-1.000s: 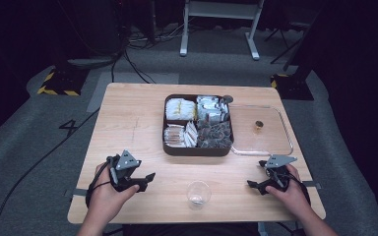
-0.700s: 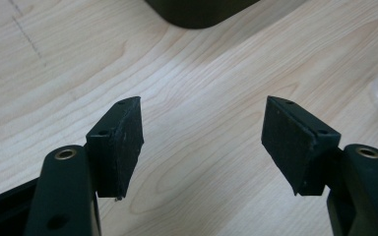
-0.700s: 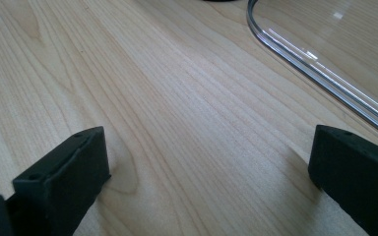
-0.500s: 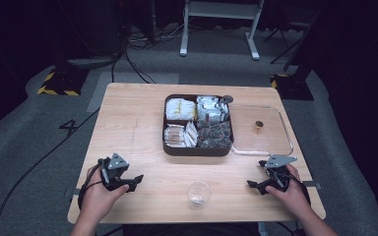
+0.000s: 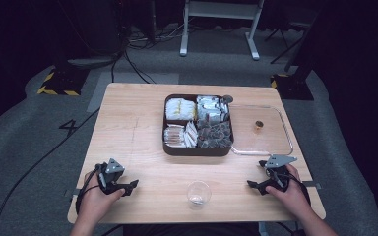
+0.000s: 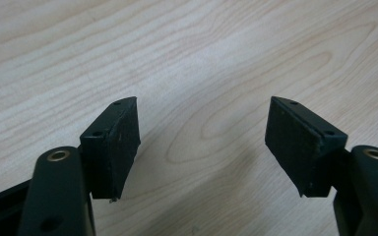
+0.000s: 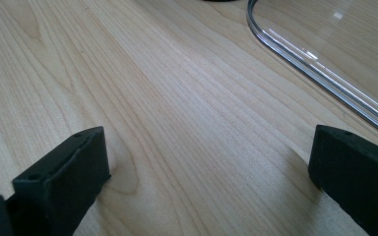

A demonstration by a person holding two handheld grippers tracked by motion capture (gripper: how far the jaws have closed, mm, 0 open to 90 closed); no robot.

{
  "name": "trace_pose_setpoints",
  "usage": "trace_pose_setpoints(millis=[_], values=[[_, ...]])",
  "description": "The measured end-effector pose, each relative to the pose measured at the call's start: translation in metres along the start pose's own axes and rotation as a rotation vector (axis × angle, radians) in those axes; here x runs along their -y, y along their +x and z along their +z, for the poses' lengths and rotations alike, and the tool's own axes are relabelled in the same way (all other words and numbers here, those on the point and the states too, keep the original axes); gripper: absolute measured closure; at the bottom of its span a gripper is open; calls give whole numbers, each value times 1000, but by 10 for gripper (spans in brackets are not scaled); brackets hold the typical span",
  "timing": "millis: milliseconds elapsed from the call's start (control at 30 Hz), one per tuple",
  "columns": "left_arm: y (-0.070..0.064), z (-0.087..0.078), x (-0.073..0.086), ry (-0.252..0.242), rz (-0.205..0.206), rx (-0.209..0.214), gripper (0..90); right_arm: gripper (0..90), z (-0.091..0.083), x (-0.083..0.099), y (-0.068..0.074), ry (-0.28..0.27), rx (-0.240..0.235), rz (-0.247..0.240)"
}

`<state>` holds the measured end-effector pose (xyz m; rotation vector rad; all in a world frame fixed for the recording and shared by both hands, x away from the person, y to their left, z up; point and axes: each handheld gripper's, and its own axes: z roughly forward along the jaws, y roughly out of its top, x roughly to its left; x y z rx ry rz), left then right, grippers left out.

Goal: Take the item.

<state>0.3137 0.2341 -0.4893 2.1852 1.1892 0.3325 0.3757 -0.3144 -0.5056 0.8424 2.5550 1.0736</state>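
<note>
A dark brown box (image 5: 173,147) with four compartments of wrapped packets stands mid-table. Its clear lid (image 5: 270,140) lies flat to its right, a small brown knob (image 5: 259,125) on top. A clear cup (image 5: 198,192) stands near the front edge. My left gripper (image 5: 129,188) rests at the front left, held in a hand, jaws pointing right. In the left gripper view, this gripper (image 6: 202,142) is open over bare wood. My right gripper (image 5: 256,175) rests at the front right, just before the lid. The right gripper view shows it (image 7: 206,167) open and holding nothing, the lid's rim (image 7: 315,64) ahead.
The wooden table (image 5: 133,118) has bare room on its left half. Around it is grey floor with cables (image 5: 128,59), a white stand (image 5: 216,19) at the back and hazard-striped blocks (image 5: 59,83) near the far corners.
My left gripper has drawn back to the left and slightly toward the front edge. The right gripper, box, lid and cup have stayed put.
</note>
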Motion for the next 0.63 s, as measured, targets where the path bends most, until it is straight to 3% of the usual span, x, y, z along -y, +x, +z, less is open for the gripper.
trace_pose_setpoints(millis=[100,300,333,633], values=[[2,3,2,21,28,-33,263,19,0,0,0,0,0,0],[10,9,6,-35,36,-40,146,19,0,0,0,0,-2,-1],[13,12,8,-77,41,-34,131,19,0,0,0,0,-1,-1],[13,12,9,-76,34,-39,129,19,0,0,0,0,-1,-1]])
